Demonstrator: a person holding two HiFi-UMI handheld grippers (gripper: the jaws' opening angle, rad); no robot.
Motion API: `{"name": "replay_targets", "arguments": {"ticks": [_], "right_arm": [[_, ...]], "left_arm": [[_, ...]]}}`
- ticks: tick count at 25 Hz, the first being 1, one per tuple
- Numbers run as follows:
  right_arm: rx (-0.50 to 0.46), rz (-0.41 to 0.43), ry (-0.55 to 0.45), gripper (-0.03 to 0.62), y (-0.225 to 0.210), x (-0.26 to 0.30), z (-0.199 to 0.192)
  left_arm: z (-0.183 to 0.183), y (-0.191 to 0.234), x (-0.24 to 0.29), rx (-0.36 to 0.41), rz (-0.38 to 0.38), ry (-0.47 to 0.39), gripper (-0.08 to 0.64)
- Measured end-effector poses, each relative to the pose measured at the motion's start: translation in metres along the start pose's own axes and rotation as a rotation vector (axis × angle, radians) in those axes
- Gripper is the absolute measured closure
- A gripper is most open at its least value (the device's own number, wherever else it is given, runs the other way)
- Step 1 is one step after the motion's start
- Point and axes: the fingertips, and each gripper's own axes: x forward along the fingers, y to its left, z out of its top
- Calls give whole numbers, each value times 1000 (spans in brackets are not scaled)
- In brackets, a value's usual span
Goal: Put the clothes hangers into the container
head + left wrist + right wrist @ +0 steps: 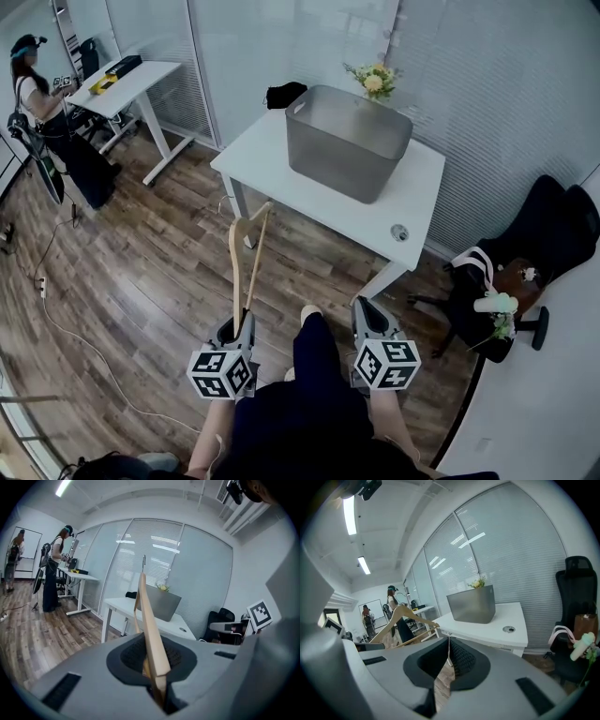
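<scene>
1. Left gripper [237,328] is clamped shut on one end of a wooden clothes hanger [246,262]; in the left gripper view the pale wood runs up out of the closed jaws, with its metal hook at the top.
2. Right gripper [367,314] holds nothing; in the right gripper view its jaws meet at the tips with only floor showing behind them.
3. Each gripper carries a cube faced with black-and-white square markers, the left cube [223,372] and the right cube [386,363]. These patterns are the only printed marks that can be made out.
4. The hanger is in the air over the wood floor [141,272], and its far end reaches about to the near edge of the white table [272,155]. It is not in the container.
5. The grey container [337,155] stands on that table, open at the top, with a bunch of flowers [375,80] just behind it.
6. A round grommet [400,232] sits in the tabletop to the container's right.
7. A black chair [553,234] stands right of the table.
8. A person [47,112] stands at a second desk [131,84] at the far left.
</scene>
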Motion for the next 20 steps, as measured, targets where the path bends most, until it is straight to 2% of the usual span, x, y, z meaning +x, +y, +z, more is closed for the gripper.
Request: {"name": "replay_targets", "arguments": {"ticks": [11, 20], "right_arm": [[16, -4, 17, 561, -26, 46, 14], [-27, 16, -12, 561, -54, 112, 71]], "left_arm": [[19, 10, 50, -30, 7, 2, 523], [71, 23, 115, -38, 33, -36, 523]]}}
